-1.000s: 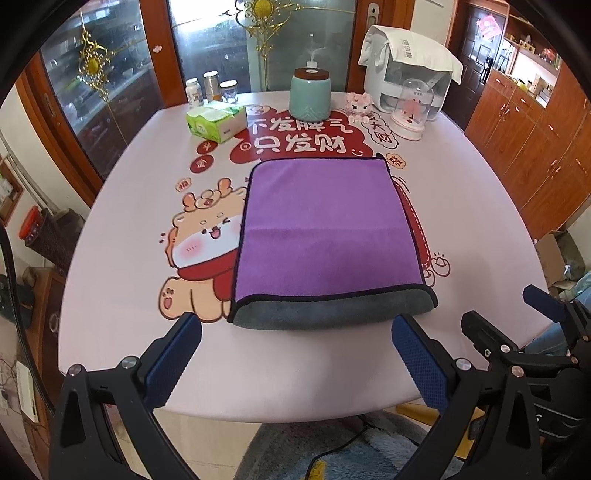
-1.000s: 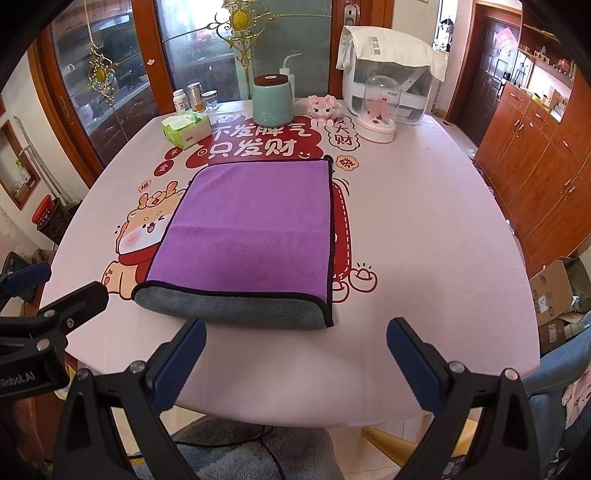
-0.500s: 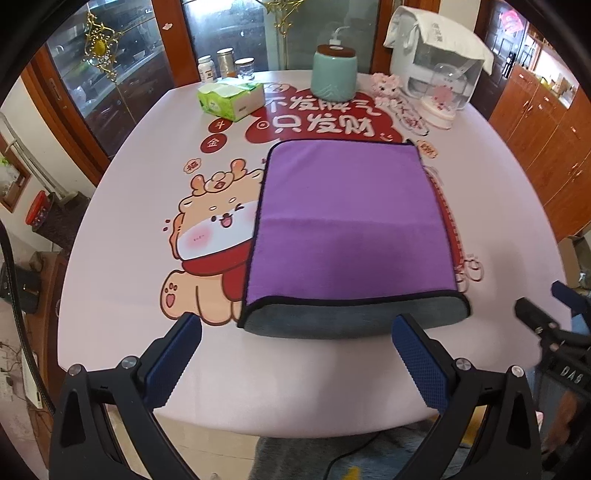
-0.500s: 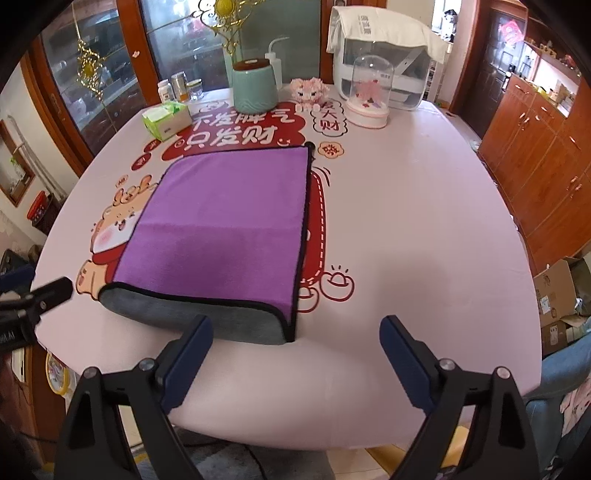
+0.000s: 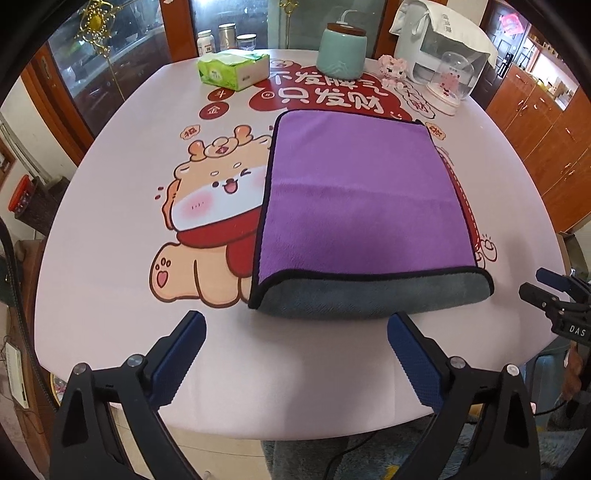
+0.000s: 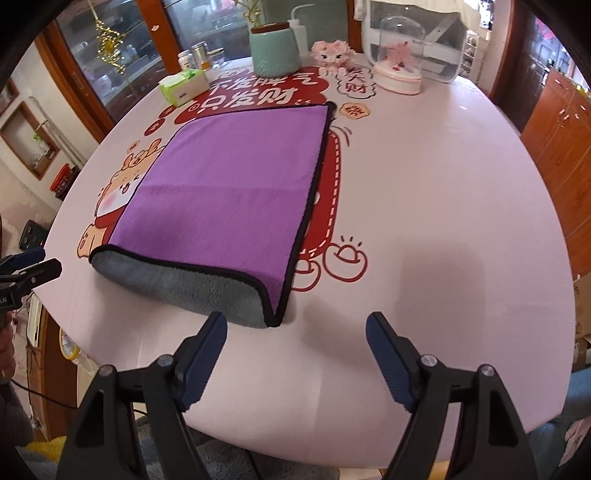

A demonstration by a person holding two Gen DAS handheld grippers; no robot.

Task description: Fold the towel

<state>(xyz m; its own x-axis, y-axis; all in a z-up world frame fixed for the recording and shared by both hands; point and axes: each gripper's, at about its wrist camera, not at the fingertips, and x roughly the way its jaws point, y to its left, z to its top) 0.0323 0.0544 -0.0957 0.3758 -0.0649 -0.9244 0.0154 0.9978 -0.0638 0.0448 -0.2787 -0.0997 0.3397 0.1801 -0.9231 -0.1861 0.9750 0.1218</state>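
Observation:
A purple towel [image 5: 364,199] with a grey underside and black hem lies folded flat on the pink table [image 5: 110,229]; its grey fold faces the near edge. It also shows in the right wrist view [image 6: 229,192]. My left gripper [image 5: 295,328] is open and empty, just short of the fold's left half. My right gripper [image 6: 295,325] is open and empty, its left finger [image 6: 207,350] close to the towel's near right corner. Each gripper shows at the other view's edge: the right one [image 5: 554,291], the left one [image 6: 26,266].
Along the table's far side stand a green tissue box [image 5: 232,70], a teal jar [image 5: 343,55], a pink toy [image 5: 393,68], a glass dome [image 5: 448,85] and a white appliance [image 5: 439,33]. Wooden cabinets [image 5: 546,122] stand to the right.
Both grippers have moved forward and down toward the towel's near edge, so the towel looms larger. Both stay open. The towel has not moved.

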